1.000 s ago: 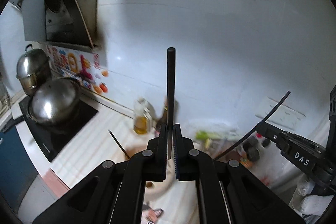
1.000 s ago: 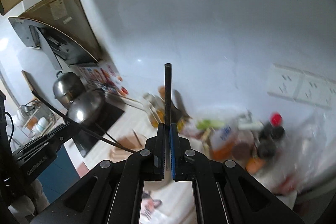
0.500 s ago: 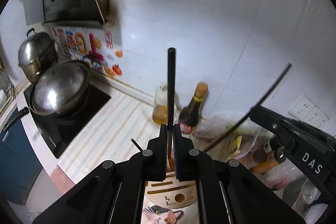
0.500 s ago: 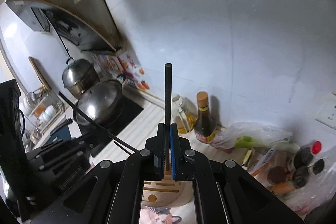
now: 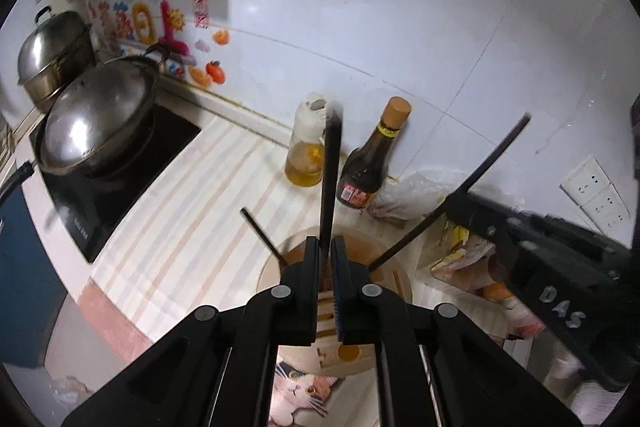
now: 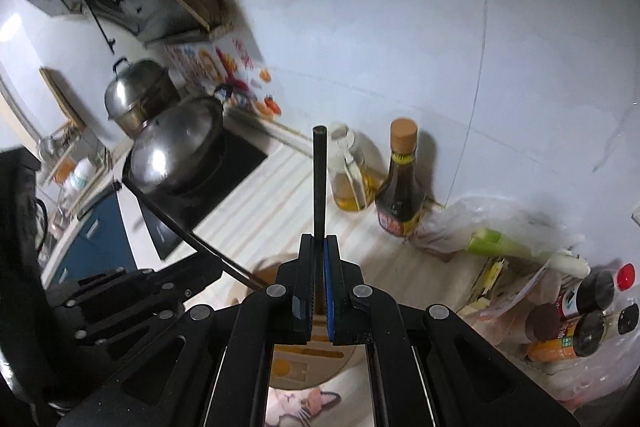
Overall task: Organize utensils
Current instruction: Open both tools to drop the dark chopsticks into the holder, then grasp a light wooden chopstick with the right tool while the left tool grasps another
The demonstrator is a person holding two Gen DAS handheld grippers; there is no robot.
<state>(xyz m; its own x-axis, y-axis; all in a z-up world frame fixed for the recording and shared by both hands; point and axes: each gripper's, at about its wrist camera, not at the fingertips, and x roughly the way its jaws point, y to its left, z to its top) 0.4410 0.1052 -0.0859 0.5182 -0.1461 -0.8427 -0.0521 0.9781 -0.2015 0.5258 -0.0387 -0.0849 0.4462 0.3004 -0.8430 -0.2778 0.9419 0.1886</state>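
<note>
My left gripper (image 5: 326, 243) pinches a black chopstick (image 5: 330, 167) that leans slightly and looks blurred; its jaws are opening, with the stick still between the pads. My right gripper (image 6: 319, 239) is shut on a second black chopstick (image 6: 319, 179), which stands upright. Both hover just above a round wooden utensil holder (image 5: 396, 279) with slots in its top (image 6: 304, 355). Another black chopstick (image 5: 260, 231) stands slanted in the holder. In the left wrist view, the right gripper's stick (image 5: 460, 195) slants down to the holder's rim.
Left of the holder is a black cooktop (image 5: 120, 167) with a steel wok lid (image 5: 96, 115) and a steamer pot (image 5: 48, 55). An oil bottle (image 5: 306, 155) and a sauce bottle (image 5: 368, 167) stand by the wall. Bags and spice jars (image 6: 580, 311) crowd the right. A cat-print mat (image 5: 304, 395) lies underneath.
Both grippers have come down and tipped toward the counter, so the holder now sits right under the fingers. The left chopstick has gone from upright to slightly tilted.
</note>
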